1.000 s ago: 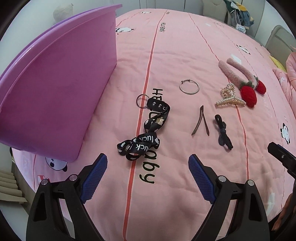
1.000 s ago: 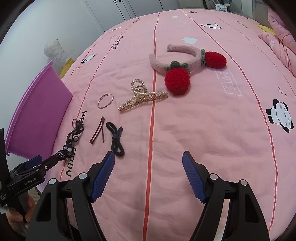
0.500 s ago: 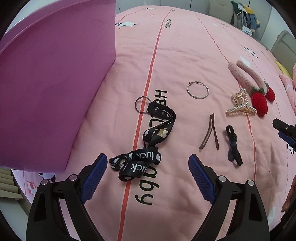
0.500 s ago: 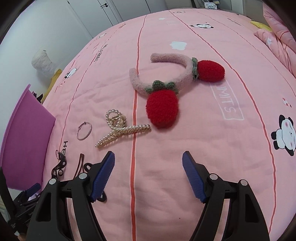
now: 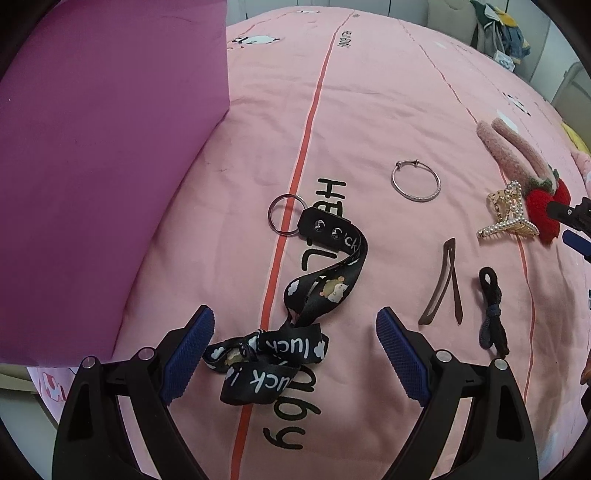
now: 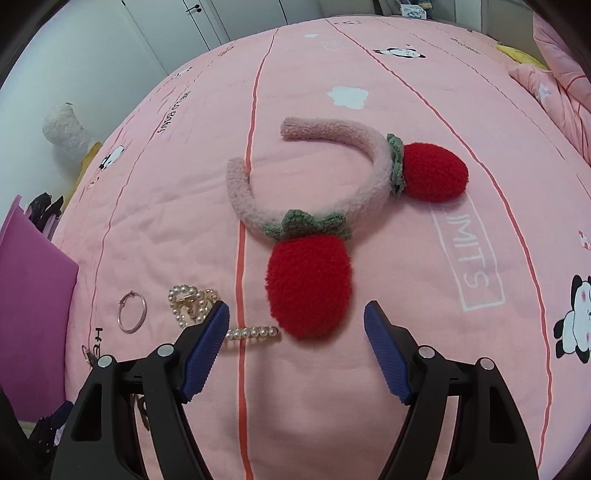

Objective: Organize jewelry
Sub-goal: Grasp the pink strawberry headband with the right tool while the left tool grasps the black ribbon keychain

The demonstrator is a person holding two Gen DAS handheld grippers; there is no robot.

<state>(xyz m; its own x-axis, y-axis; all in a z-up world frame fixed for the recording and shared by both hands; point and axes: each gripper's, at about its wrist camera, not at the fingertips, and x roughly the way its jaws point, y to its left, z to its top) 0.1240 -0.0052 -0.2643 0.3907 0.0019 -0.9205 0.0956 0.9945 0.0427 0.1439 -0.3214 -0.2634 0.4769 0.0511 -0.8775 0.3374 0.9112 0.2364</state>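
My left gripper (image 5: 293,350) is open, its jaws either side of the bunched end of a black "luck" lanyard (image 5: 317,291) with a key ring (image 5: 286,214). A silver bangle (image 5: 416,185), brown hair clip (image 5: 445,282), dark hair tie (image 5: 491,314) and pearl claw clip (image 5: 508,218) lie to the right. My right gripper (image 6: 295,343) is open just in front of the red strawberry (image 6: 308,284) of a pink fuzzy headband (image 6: 354,192). The pearl claw clip (image 6: 192,304) lies by its left finger, and the bangle (image 6: 132,312) further left.
A purple bin (image 5: 99,155) stands at the left on the pink bedspread (image 5: 369,110); its edge shows in the right wrist view (image 6: 29,295). Clothes (image 5: 498,29) are piled beyond the bed. A folded pink quilt (image 6: 561,81) lies at the far right.
Both grippers moved forward. The left closed in on the lanyard, which now lies between its jaws. The right moved up to the strawberry headband. Both stayed open.
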